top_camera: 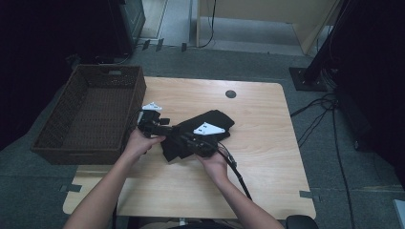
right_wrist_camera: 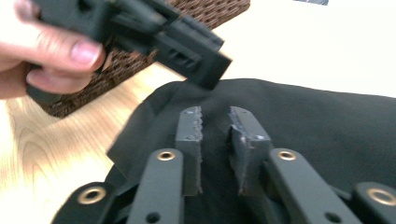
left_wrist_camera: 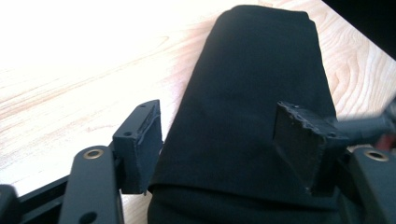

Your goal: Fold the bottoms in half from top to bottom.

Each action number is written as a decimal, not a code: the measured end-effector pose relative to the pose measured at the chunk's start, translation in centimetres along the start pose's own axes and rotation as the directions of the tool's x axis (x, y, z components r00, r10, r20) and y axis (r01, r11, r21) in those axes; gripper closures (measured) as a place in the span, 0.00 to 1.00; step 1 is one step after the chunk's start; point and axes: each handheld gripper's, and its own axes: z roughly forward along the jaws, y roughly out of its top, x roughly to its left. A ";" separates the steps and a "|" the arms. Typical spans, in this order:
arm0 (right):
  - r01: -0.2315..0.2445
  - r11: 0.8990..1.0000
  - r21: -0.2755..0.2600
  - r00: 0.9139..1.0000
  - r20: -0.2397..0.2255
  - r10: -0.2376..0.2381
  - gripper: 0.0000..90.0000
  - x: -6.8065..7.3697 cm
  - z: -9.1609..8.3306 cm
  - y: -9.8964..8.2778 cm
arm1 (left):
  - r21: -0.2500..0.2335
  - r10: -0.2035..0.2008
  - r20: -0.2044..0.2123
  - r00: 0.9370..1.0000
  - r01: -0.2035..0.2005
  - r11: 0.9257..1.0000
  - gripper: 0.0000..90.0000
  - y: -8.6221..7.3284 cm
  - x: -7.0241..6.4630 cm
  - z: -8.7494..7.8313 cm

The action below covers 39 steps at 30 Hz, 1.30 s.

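We find a folded black cloth [top_camera: 198,132] lying on the wooden table [top_camera: 267,157] at centre frame in the high view, just right of the woven wicker basket [top_camera: 90,114] that occupies the left of that frame. Both hands meet over the cloth's lower left end.

Handling, as we judge it: the cloth is soft, limp and light, with no stiffness of its own; it will sag and unfold if lifted from one layer. It is not fragile and not slippery against serrated pads. The sound place to take hold is a folded edge or corner, pinching through all layers together, ideally with one gripper at each end.

The left gripper [left_wrist_camera: 224,140] stands released, its jaws wide to either side of the cloth's near end, with no pad pressing on it. The right gripper [right_wrist_camera: 215,135] has its jaws drawn close, a narrow gap remaining, with the fabric directly behind them; whether a fold is pinched between them we cannot tell.

The high view gives the overall layout and the basket's open interior, which the gripper views lack. The left gripper view shows the cloth's smooth rounded fold. The right gripper view shows the other gripper and the fingers [right_wrist_camera: 60,51] holding it at upper left, before the basket weave.
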 end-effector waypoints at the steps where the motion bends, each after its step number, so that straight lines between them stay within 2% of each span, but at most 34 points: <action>1: 0.003 1.000 0.006 1.000 -0.004 -0.003 0.89 0.2 0.1 -0.1 | -0.001 -0.009 0.004 1.000 0.009 1.000 0.38 0.0 0.0 0.0; 4: -0.013 0.999 0.029 0.999 -0.031 0.013 0.89 0.5 0.3 -0.7 | 0.003 -0.020 0.007 1.000 0.020 1.000 0.41 0.0 0.0 0.1; 8: 0.019 0.999 0.051 0.999 -0.043 -0.017 0.83 1.0 0.5 -1.9 | 0.016 -0.020 0.020 1.000 0.019 1.000 0.40 -0.3 -0.4 0.3; 10: 0.029 0.997 0.066 0.998 -0.054 -0.026 0.80 1.1 0.7 -2.6 | 0.012 -0.033 0.030 0.999 0.033 0.999 0.38 -0.7 -0.6 0.5; 12: 0.031 0.997 0.074 0.998 -0.053 -0.027 0.78 0.9 0.8 -3.1 | 0.028 -0.036 0.032 0.999 0.035 0.999 0.35 -1.2 -0.7 0.8; 17: 0.013 0.996 0.083 0.998 -0.070 -0.007 0.70 0.4 0.8 -3.3 | 0.046 -0.032 0.013 0.999 0.032 0.998 0.31 -2.3 -0.5 1.1; 20: 0.011 0.997 0.076 0.997 -0.074 -0.005 0.66 -0.1 0.2 -2.7 | 0.064 -0.022 0.004 1.000 0.022 0.998 0.31 -2.6 -0.4 1.1; 21: 0.014 0.998 0.064 0.998 -0.061 -0.010 0.66 -0.3 -0.1 -2.5 | 0.073 -0.009 -0.001 1.000 0.009 0.997 0.30 -2.6 -0.5 1.1; 23: 0.010 0.999 0.037 0.999 -0.033 -0.009 0.69 -1.1 -0.7 -2.0 | 0.070 -0.010 0.003 1.000 0.010 0.998 0.29 -2.6 -0.6 0.9; 27: -0.016 1.000 0.007 0.999 0.040 0.015 0.70 -3.7 -1.8 -1.2 | 0.077 0.005 0.005 1.000 -0.005 0.997 0.28 -2.8 -0.8 0.7; 29: -0.011 1.000 -0.009 0.995 0.095 0.012 0.69 -4.9 -2.2 -0.9 | 0.077 0.000 0.008 1.000 -0.001 0.997 0.28 -3.1 -0.7 0.7; 31: 0.003 1.000 -0.019 0.988 0.153 0.000 0.63 -6.1 -2.4 -0.8 | 0.076 -0.010 0.006 1.000 0.009 0.997 0.28 -3.5 -0.5 0.8; 33: 0.006 1.000 -0.018 0.982 0.189 -0.002 0.62 -7.2 -2.5 -0.9 | 0.072 -0.028 0.016 0.999 0.027 0.997 0.28 -3.8 -0.4 1.0; 35: -0.004 1.000 0.003 0.978 0.211 0.003 0.62 -8.1 -2.3 -1.2 | 0.068 -0.040 0.024 0.999 0.039 0.997 0.27 -4.1 -0.2 1.2; 39: -0.029 0.998 0.047 0.978 0.206 0.019 0.61 -9.0 -2.1 -2.4 | 0.062 -0.063 0.048 0.997 0.060 0.996 0.26 -4.5 0.1 1.4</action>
